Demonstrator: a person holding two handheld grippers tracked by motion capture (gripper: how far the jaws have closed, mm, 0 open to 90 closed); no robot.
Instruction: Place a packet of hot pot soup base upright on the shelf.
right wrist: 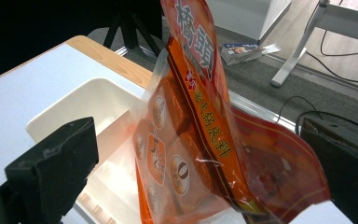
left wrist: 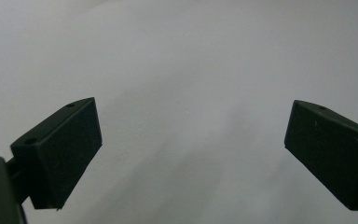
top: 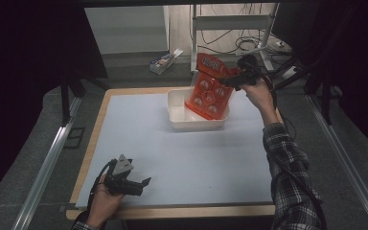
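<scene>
An orange snack bag [top: 210,88] [right wrist: 200,130] with printed characters stands tilted in a white plastic tub [top: 177,112] [right wrist: 74,112] at the far middle of the table. My right gripper [top: 227,79] [right wrist: 198,163] is at the bag's upper right edge. Its jaws stand wide apart, one on each side of the bag, and are not pressed against it. My left gripper [top: 143,184] [left wrist: 191,154] rests low over the white table top [top: 182,158] near the front left, open with nothing between its jaws.
A small carton [top: 165,61] lies on the floor beyond the table. A white metal stand [top: 230,24] and loose cables [top: 249,43] are behind the tub. The table has a wooden rim [top: 96,124] and metal rails [top: 48,163] along both sides.
</scene>
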